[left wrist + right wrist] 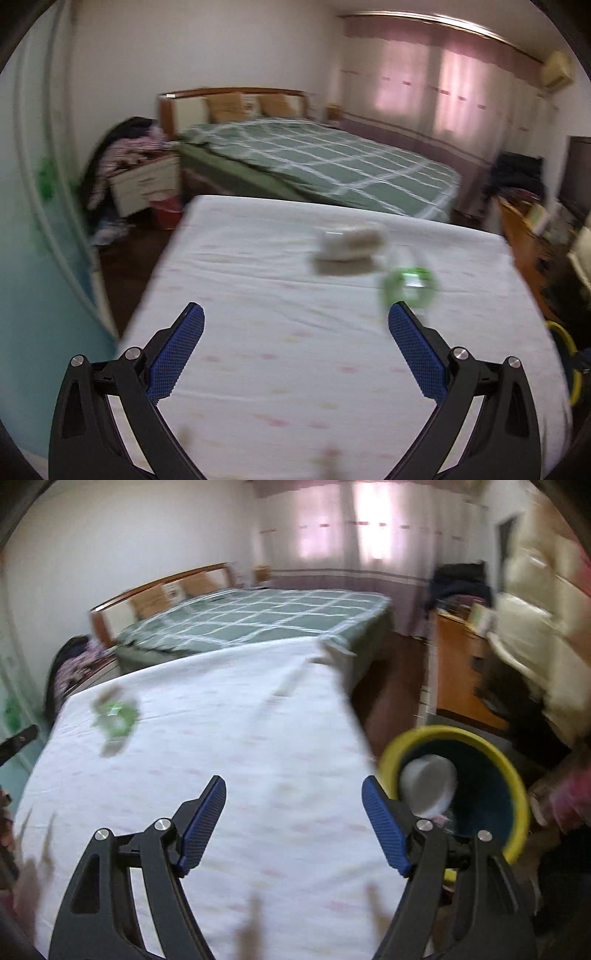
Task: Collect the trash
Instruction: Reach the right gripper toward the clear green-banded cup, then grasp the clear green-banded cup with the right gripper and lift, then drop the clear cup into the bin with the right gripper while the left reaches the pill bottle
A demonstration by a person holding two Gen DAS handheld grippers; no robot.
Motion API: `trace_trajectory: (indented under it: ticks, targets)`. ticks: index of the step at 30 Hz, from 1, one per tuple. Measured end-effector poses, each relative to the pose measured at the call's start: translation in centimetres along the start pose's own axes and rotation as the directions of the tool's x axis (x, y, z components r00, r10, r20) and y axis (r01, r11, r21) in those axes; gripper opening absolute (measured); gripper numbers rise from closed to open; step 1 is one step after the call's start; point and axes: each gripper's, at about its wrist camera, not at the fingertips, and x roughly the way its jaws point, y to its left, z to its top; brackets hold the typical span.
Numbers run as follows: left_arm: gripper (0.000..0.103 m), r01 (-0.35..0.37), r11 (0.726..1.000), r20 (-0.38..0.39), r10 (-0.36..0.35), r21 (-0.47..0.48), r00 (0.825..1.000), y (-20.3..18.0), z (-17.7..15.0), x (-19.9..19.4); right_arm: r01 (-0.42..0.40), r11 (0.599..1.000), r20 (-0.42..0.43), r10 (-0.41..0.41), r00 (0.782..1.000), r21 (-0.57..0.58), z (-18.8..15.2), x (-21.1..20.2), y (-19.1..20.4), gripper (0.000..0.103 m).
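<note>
A white sheet covers the table point(258, 314) in both views. In the left wrist view a blurred pale carton-like piece of trash point(351, 243) lies toward the far side, with a crumpled green wrapper point(410, 282) just right of it. My left gripper point(295, 321) hovers open over the sheet, nothing between its blue pads. In the right wrist view the green wrapper point(116, 714) lies far left. My right gripper point(293, 794) is open and empty. A yellow-rimmed dark bin point(476, 786) stands off the table's right edge, a white cup-like item point(428, 782) inside.
A bed with a green checked cover point(321, 162) stands beyond the table. A nightstand piled with clothes point(140, 166) and a red bucket point(166, 212) sit at left. An orange wooden desk point(458, 672) stands right, dark floor between.
</note>
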Motion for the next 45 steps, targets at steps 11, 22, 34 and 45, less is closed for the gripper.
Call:
trace_trajectory:
  ticks: [11,22,34,45]
  targets:
    - [0.098,-0.129,0.981,-0.024,0.127,-0.142,0.992,6.7,-1.2,1.4,-0.200,0.968,-0.053,0.194,0.979,-0.151,4.4,4.8,14.2,0.072]
    - [0.098,-0.135,0.969,-0.030,0.131,-0.205,0.991,7.5,-1.5,1.1,-0.234,0.967,-0.140,0.219,0.966,-0.103,6.5,12.1,20.8,0.072]
    - [0.098,-0.112,0.972,-0.028,0.109,-0.207,0.994,7.1,-1.6,1.0,-0.168,0.980,-0.180,0.147,0.973,-0.109,6.9,16.0,23.2,0.049]
    - [0.098,-0.099,0.978,-0.033,0.095,-0.186,0.995,6.3,-1.8,1.1,-0.165,0.985,-0.082,0.160,0.984,-0.058,6.9,10.8,16.6,0.048]
